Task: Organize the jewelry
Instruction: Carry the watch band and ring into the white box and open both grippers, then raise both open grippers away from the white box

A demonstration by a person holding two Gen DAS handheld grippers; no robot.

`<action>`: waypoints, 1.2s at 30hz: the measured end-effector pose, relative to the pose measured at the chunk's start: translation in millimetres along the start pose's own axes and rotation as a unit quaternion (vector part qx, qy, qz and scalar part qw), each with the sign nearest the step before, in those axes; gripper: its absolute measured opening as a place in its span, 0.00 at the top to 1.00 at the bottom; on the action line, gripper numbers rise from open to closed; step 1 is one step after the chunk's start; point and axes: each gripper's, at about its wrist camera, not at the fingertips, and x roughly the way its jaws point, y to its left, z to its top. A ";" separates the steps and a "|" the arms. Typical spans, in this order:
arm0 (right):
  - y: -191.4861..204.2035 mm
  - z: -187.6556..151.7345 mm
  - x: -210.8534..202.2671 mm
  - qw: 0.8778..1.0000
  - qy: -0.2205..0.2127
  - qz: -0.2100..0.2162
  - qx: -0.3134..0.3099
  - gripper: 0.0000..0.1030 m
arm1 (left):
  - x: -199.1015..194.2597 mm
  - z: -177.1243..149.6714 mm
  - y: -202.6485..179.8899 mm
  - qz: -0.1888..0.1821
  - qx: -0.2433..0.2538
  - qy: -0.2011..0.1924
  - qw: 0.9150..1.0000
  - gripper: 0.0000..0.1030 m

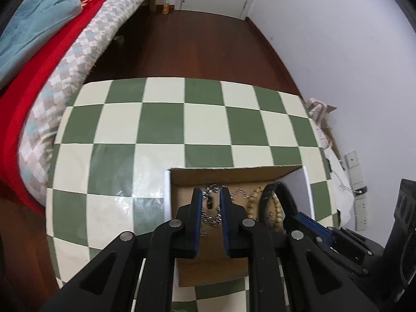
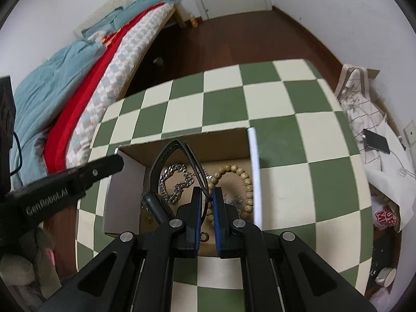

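An open cardboard box (image 2: 221,143) with white side walls sits on the checkered table. In it lie a silver chain (image 2: 179,182), a wooden bead bracelet (image 2: 244,179) and a black watch (image 2: 156,202). My right gripper (image 2: 206,195) hangs over the box, shut on the watch's thin black strap (image 2: 196,166), which loops upward. My left gripper (image 1: 210,195) is open a little above the silver chain (image 1: 210,191) and holds nothing. The watch strap (image 1: 275,189) and beads (image 1: 253,200) show to its right, with the right gripper (image 1: 306,221) beside them.
The green and cream checkered table (image 1: 161,124) stands next to a bed (image 1: 46,83) with red and teal blankets on the left. Cloth, papers and a black card (image 2: 374,143) lie off the table's right edge. Dark wooden floor (image 1: 197,46) lies beyond.
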 end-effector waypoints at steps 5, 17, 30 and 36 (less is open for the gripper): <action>0.8 1.6 0.8 1.000 0.007 0.003 0.008 0.51 | -14.5 2.2 3.2 0.028 0.000 -0.027 0.999 0.32; 0.2 -6.4 -22.5 0.996 0.025 -0.088 -0.017 0.00 | -35.9 -27.7 23.3 0.133 0.010 -0.050 0.990 0.00; 1.5 -25.2 -47.9 0.991 0.034 -0.127 -0.026 0.00 | -72.1 -63.3 10.7 0.150 0.014 -0.058 0.987 0.00; 5.3 -34.4 -84.0 0.991 0.006 -0.133 -0.026 0.00 | -112.2 -81.8 -5.2 0.143 0.020 -0.090 0.985 0.00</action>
